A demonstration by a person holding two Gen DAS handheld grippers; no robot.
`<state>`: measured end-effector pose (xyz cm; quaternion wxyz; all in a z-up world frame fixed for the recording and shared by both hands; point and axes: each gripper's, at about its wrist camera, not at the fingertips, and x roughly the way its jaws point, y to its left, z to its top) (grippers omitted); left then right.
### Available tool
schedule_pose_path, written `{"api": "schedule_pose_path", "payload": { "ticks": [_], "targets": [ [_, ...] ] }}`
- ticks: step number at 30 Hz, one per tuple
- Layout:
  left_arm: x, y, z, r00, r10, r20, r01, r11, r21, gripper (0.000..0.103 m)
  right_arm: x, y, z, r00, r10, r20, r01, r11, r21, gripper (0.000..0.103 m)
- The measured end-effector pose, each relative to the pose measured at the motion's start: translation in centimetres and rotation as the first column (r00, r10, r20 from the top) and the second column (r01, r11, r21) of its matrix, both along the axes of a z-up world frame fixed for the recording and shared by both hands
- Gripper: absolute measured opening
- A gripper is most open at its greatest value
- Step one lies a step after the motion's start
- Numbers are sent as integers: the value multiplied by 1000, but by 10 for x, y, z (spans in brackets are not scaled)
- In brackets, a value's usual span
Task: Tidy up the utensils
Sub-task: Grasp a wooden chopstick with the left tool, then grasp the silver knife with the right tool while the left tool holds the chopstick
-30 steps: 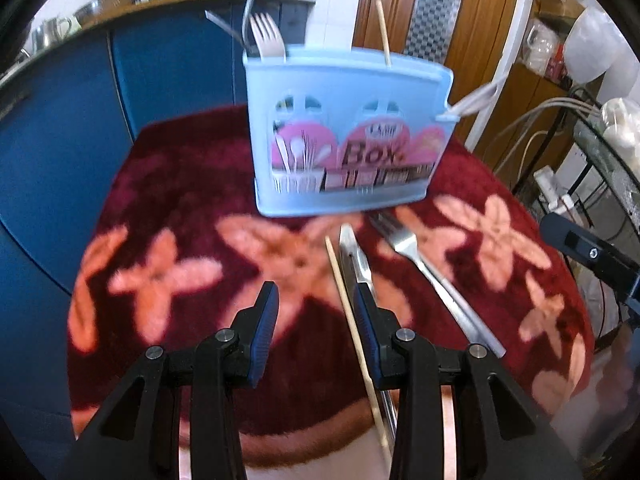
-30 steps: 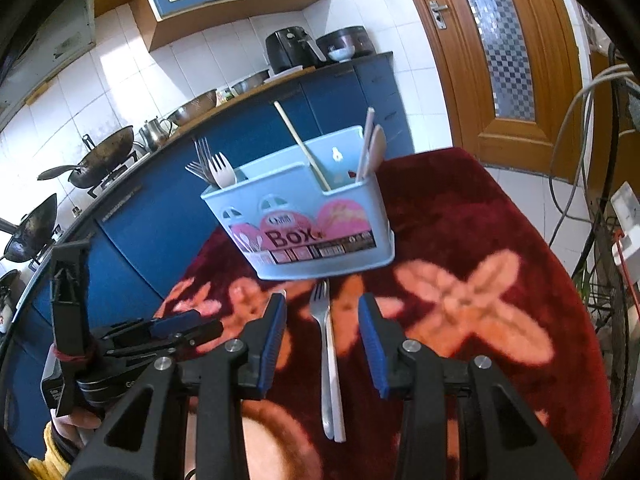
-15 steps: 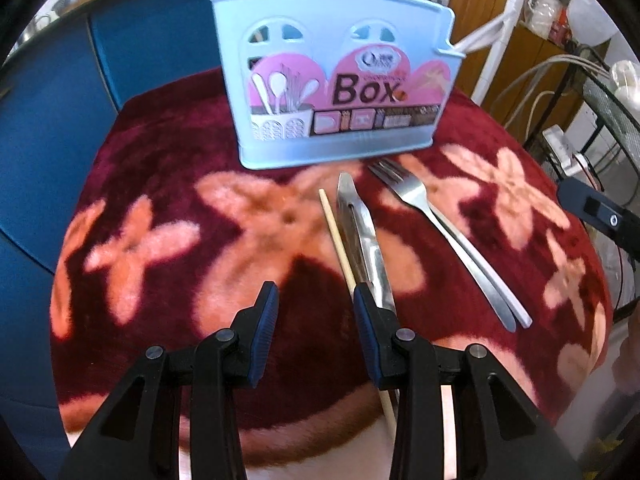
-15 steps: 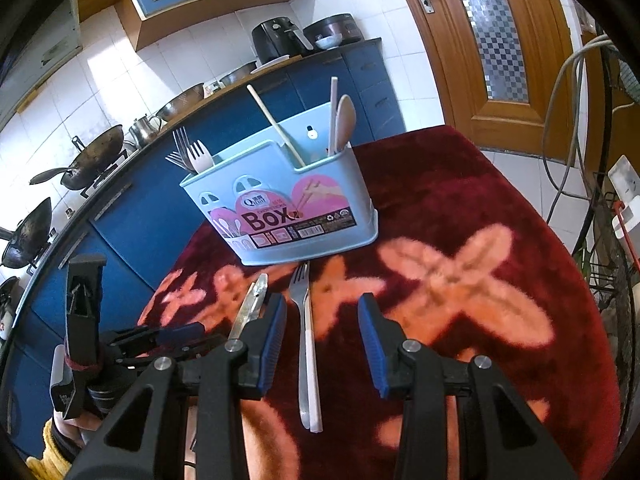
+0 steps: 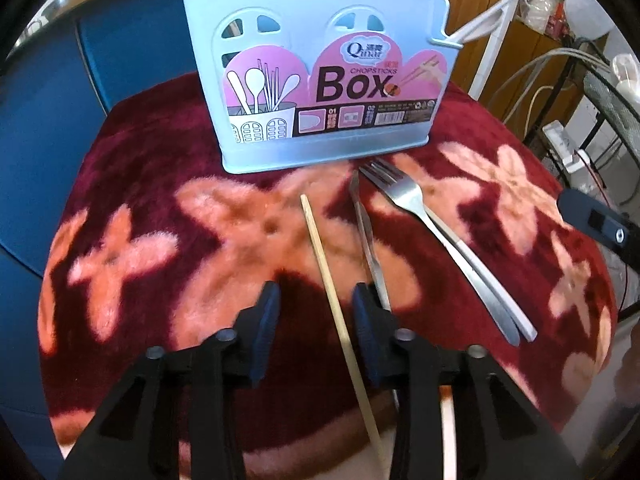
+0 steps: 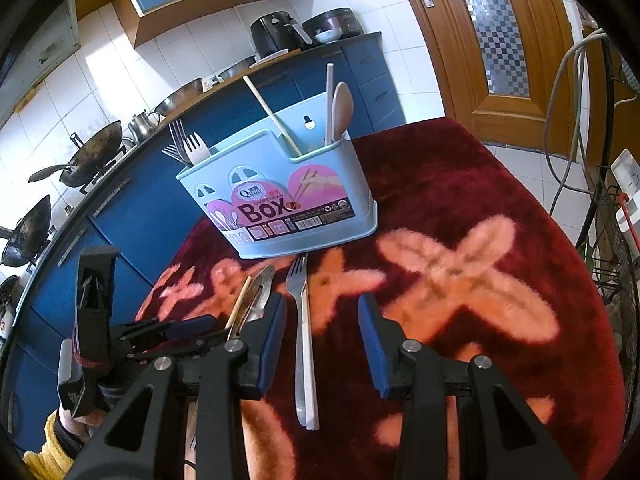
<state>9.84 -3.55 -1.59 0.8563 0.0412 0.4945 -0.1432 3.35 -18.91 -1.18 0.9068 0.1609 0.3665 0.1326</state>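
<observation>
A light blue utensil box (image 5: 320, 80) stands on a dark red flowered cloth (image 5: 140, 184) and holds forks, a chopstick and a wooden spoon (image 6: 342, 108). In front of it lie a wooden chopstick (image 5: 332, 296), a steel knife (image 5: 366, 232), a steel fork (image 5: 436, 232) and a white stick beside the fork. My left gripper (image 5: 316, 312) is open low over the cloth, with the chopstick between its fingers. My right gripper (image 6: 322, 328) is open above the fork (image 6: 298, 320). The left gripper (image 6: 188, 330) also shows in the right wrist view.
Blue kitchen cabinets (image 6: 132, 216) stand behind the table, with woks and pots on the counter. A wooden door (image 6: 500, 40) is at the right. Cables and a wire rack (image 6: 612, 240) are past the table's right edge.
My left gripper has moved forward and down toward the box, and the chopstick now lies between its fingers. My right gripper has drawn back a little from the box, still over the fork.
</observation>
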Motion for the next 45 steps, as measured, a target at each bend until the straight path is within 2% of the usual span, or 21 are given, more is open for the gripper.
{"api": "schedule_pose_path", "payload": {
  "ticks": [3, 5, 7, 17, 27, 34, 37, 39, 45],
  "targets": [
    [5, 3, 0, 1000, 4, -13, -4, 999, -34, 19, 2, 2, -2, 1000, 6, -11, -6, 1000, -8, 40],
    [7, 5, 1, 1000, 4, -29, -6, 997, -75, 6, 3, 3, -4, 1000, 11, -21, -11, 1000, -13, 40],
    [8, 8, 2, 999, 14, -34, -17, 995, -96, 3, 4, 4, -6, 999, 15, -30, -16, 1000, -15, 40],
    [1, 34, 23, 996, 88, 22, -83, 982, -170, 2, 9, 19, -8, 996, 48, -76, -50, 998, -26, 40],
    [-11, 69, 46, 983, 149, 103, -131, 978, -163, 2, 19, 59, -12, 982, 125, -145, -132, 991, -37, 40],
    [-19, 84, 49, 980, 162, 119, -140, 975, -173, 2, 33, 88, -28, 957, 173, -234, -182, 983, -21, 39],
    [-21, 90, 48, 978, 171, 120, -146, 971, -190, 2, 40, 99, -35, 945, 179, -273, -195, 980, -30, 34],
    [-21, 94, 47, 977, 176, 120, -150, 968, -200, 2, 45, 102, -39, 942, 174, -289, -194, 980, -42, 30],
    [-20, 102, 45, 975, 191, 116, -162, 961, -226, 2, 53, 112, -42, 937, 168, -307, -200, 977, -78, 29]
  ]
}}
